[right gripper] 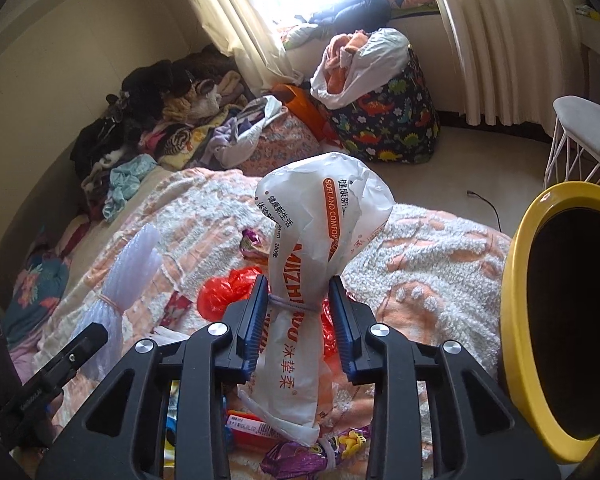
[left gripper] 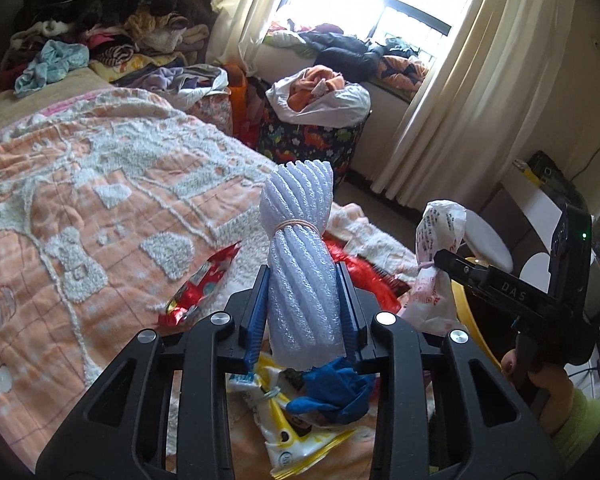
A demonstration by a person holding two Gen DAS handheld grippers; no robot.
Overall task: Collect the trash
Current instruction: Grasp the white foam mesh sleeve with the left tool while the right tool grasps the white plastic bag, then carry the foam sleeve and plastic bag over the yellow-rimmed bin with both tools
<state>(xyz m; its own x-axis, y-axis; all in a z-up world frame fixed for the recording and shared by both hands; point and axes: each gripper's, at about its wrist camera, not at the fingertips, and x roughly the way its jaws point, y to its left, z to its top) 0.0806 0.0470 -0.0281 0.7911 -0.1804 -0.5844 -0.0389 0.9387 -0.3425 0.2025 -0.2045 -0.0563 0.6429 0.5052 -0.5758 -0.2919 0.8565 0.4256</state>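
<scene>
We see the left hand-held gripper pinching a white foam roll between its blue pads, below the rubber band that ties the roll at its waist; the roll stands nearly upright and its top rises free above the fingertips. The right hand-held gripper pinches a white printed plastic bag, twisted and tied with a band, right at that band; the upper part of the bag puffs out ahead of the fingers and the lower end hangs below them. Both loads are lifted over the bed, which carries an orange and white tufted blanket. Under and just ahead of the left hand-held gripper lie a yellow and white wrapper, a blue crumpled piece and a red foil wrapper; under the right one lie a red plastic bag, a purple wrapper and a small orange pack. To the right of the right hand-held gripper, close beside it, stands a yellow bin with its dark mouth open toward us, its rim just past the bed's edge. Beyond the bed's far edge there is a strip of bare floor, then a dinosaur-print basket and the curtains. A white stool stands far right.
</scene>
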